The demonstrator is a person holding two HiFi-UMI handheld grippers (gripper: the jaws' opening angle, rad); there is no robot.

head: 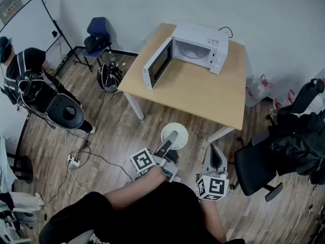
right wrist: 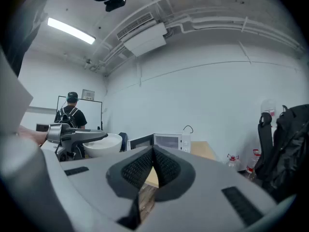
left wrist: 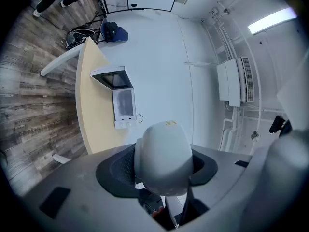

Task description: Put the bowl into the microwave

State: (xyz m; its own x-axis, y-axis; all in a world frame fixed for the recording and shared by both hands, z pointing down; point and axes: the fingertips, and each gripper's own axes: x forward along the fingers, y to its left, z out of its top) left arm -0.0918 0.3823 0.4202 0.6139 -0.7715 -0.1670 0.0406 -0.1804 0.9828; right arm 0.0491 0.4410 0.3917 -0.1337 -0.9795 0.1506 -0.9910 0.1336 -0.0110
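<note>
- Two grippers are in play: the left gripper [head: 172, 136] clamps the white bowl [head: 182, 134] by its rim, while the right gripper [right wrist: 153, 161] has its jaws pressed together on nothing.
- The bowl hangs over the floor [head: 114, 131], short of the near edge of the table [head: 203, 98]. The microwave [head: 216, 47] stands along the far edge, its door [head: 158, 62] swung open to the left.
- This looks like the carrying step: keep the bowl level, since a one-sided rim grip probably lets it tip.
- Lift it over the near edge, cross the bare tabletop, and enter the cavity [head: 192, 51] squarely, clear of the door.
- Set it flat inside before easing the jaws.
</note>
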